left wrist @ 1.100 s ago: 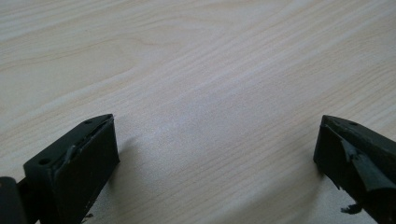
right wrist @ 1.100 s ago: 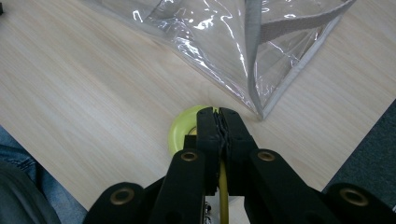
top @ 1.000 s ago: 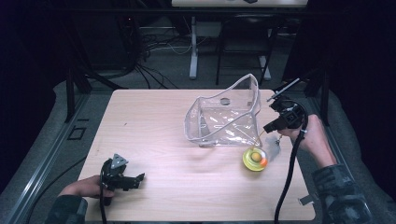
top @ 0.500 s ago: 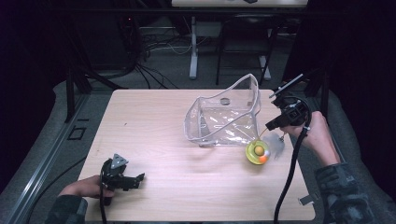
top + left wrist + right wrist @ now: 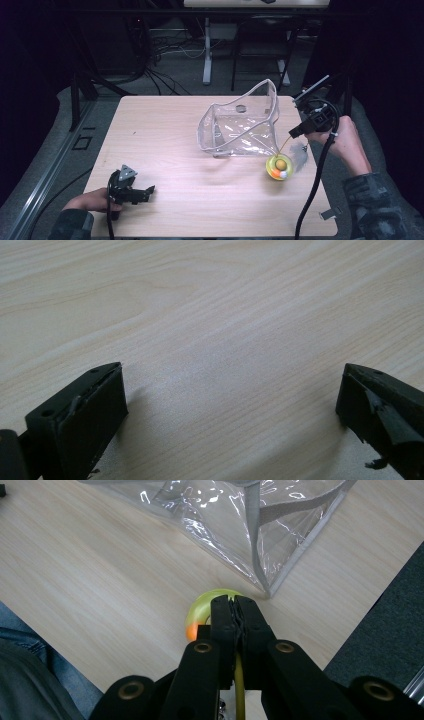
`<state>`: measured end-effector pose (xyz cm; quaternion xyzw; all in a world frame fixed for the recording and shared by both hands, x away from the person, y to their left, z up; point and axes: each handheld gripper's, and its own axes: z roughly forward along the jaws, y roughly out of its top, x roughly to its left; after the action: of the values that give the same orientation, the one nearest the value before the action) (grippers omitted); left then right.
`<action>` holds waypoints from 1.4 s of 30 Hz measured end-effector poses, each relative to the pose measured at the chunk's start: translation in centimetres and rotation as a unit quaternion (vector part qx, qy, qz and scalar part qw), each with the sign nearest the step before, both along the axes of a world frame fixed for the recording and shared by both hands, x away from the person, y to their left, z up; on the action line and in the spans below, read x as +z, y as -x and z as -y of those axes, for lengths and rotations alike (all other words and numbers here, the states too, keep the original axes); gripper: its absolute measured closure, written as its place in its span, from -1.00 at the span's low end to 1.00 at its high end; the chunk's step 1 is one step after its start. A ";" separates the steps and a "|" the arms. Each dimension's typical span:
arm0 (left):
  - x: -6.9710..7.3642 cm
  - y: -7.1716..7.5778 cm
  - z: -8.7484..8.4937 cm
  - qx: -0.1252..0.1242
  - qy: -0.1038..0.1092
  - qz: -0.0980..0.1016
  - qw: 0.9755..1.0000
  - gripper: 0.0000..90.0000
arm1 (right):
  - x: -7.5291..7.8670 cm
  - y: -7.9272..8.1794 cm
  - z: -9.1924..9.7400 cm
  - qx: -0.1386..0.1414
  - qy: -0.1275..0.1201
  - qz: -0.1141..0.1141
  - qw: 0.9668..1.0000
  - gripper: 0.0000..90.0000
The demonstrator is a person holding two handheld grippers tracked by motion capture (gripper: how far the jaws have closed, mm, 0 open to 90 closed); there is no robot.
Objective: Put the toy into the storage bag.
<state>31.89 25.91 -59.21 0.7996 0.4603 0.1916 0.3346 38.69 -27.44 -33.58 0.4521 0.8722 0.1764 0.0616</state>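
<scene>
High view: the right gripper (image 5: 296, 131) is clamped tight on a thin yellow wand (image 5: 283, 145), dangling a round yellow toy (image 5: 279, 167) near the table's (image 5: 165, 130) four-o'clock edge. Best lift it steadily over the clear pouch's (image 5: 240, 127) rim at ten o'clock. The left gripper (image 5: 146, 191) rests wide open and empty, with bare tabletop around it.

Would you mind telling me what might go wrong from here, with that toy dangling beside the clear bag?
1. The right claw pinches only a thin yellow stick, so the toy hanging from it may swing or slip out.
2. The clear bag is soft and leans; the toy could catch its rim and push it over rather than drop in.
3. The left claw rests open far from the bag, so nothing steadies it.
</scene>
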 end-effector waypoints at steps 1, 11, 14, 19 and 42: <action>0.0 0.0 0.0 0.000 0.000 0.000 1.000 -1.00 | 0.3 0.0 0.1 -0.002 0.001 0.001 1.000 0.95; 0.0 0.0 0.0 0.000 0.000 0.000 1.000 -1.00 | 1.6 -0.1 0.7 -0.012 0.007 0.010 1.000 0.95; 0.0 0.0 0.0 0.000 0.000 0.000 1.000 -1.00 | 2.1 0.1 0.9 -0.013 0.008 0.012 1.000 0.95; 0.0 0.0 0.0 0.000 0.000 0.000 1.000 -1.00 | 2.8 0.2 1.2 -0.015 0.013 0.016 1.000 0.95; 0.1 0.0 0.0 -0.003 -0.001 -0.005 1.000 -1.00 | 6.1 -1.4 2.9 -0.043 0.012 0.033 0.998 0.95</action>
<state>31.89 25.96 -59.13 0.8022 0.4594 0.1869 0.3323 40.09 -30.32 -27.44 0.4825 0.8513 0.1781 0.1033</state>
